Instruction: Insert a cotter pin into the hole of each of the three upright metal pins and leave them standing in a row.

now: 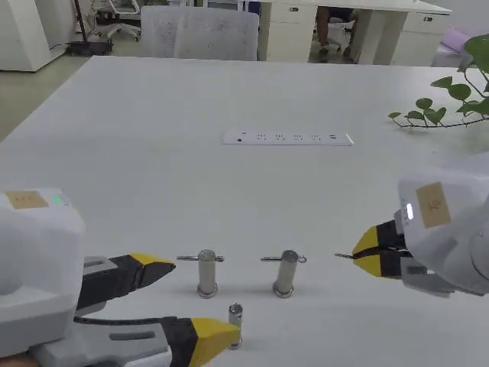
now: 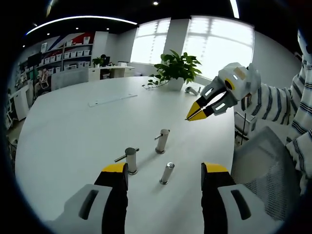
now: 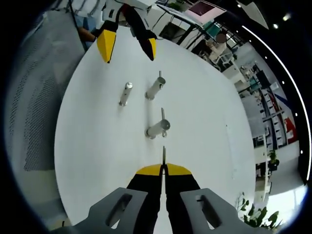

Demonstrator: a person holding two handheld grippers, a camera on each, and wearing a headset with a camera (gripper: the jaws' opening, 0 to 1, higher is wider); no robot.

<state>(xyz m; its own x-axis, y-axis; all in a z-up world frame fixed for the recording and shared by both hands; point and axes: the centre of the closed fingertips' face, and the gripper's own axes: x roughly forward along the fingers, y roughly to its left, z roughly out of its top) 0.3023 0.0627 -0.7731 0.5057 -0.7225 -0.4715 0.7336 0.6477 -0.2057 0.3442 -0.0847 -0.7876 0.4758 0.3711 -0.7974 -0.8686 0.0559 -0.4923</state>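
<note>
Tongs on the right [image 1: 373, 253] are pinched together on a cotter pin [image 1: 344, 255]; the left tongs [image 1: 182, 302] stand apart near the bare third metal pin [image 1: 235, 315] (nearer the person than the others). On the bench [image 1: 229, 176], the farther pin on the left [image 1: 206, 273] and its neighbour [image 1: 285, 273] already carry cotters, so one insertion and straightening the row seem left.

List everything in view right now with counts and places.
left metal pin: one, silver, upright, cotter pin through it
middle metal pin: one, silver, upright, cotter pin through it
bare metal pin: one, silver, upright, nearest the person
loose cotter pin: one, silver, in right gripper
power strip: one, white, far centre
plant: one, green, far right
chair: one, grey, far side
table: one, white
left gripper: one, black-yellow fingers, open
right gripper: one, black-yellow fingers, shut on loose cotter pin
</note>
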